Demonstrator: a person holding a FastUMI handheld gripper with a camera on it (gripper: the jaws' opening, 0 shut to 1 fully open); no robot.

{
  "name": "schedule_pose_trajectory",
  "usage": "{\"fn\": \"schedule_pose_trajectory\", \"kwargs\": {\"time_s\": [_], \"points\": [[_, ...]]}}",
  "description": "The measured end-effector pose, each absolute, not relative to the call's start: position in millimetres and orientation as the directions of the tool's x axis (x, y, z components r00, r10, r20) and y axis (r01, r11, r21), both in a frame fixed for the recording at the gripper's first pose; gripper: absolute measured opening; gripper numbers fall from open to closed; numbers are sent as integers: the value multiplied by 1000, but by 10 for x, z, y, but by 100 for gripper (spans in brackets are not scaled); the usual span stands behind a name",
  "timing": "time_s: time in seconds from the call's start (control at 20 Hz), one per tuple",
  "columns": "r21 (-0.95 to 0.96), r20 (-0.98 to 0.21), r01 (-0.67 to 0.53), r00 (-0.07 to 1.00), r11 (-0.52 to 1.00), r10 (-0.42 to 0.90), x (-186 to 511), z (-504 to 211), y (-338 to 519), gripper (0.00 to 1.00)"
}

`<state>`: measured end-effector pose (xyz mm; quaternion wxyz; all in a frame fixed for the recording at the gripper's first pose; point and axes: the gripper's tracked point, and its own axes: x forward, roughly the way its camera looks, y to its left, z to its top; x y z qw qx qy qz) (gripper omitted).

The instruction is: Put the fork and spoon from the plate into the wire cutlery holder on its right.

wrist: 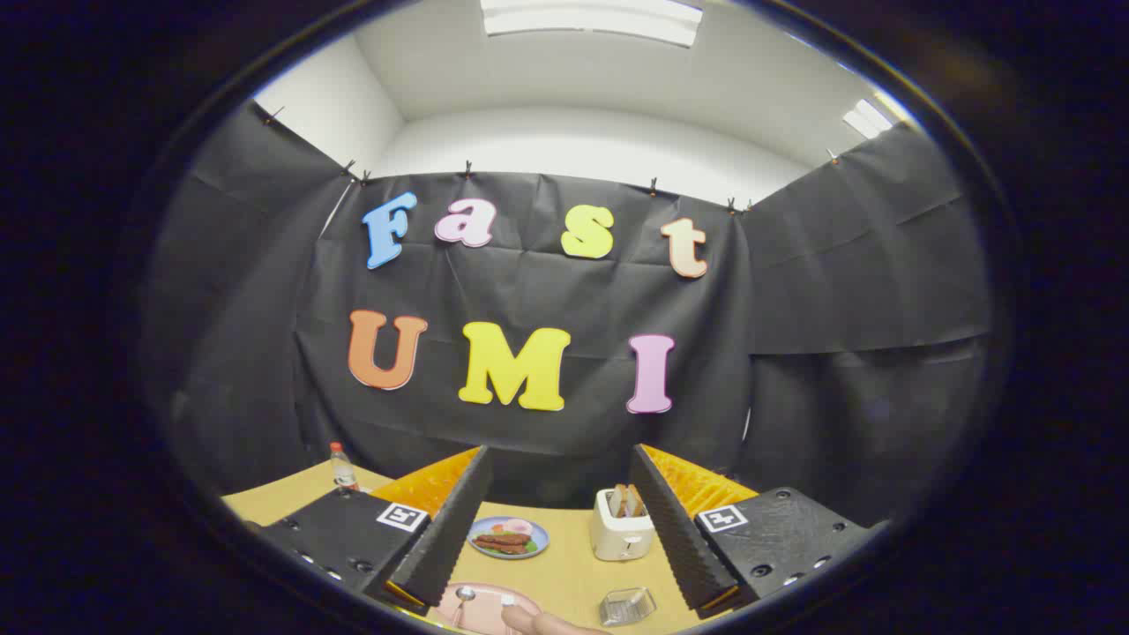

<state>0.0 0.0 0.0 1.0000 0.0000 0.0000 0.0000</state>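
Bench (573, 573): wooden. Jaws of the gripper (559, 520) stand wide open, holding nothing. Between them: toaster (622, 529) and food plate (508, 537) toward the far edge; pink plate (481, 608) with spoon (464, 600) at the near edge, wire cutlery holder (627, 607) to its right. A hand (547, 623) touches the pink plate.

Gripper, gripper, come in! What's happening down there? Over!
Gripper open, holding nothing, high above table. Spoon on pink plate; wire holder to its right. A hand at the plate. Over.
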Motion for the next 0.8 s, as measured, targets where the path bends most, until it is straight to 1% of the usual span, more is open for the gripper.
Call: {"fn": "schedule_pose_trajectory", "kwargs": {"time_s": [0.1, 0.35, 0.5, 0.8], "points": [[13, -8, 12, 1000, 1000, -12, 1, 11, -123, 95], [47, -72, -11, 997, 999, 14, 30, -140, -190, 95], [37, -85, -19, 996, 999, 22, 64, -193, -220, 95], [-2, -150, -53, 987, 999, 52, 194, -616, -40, 95]]}}
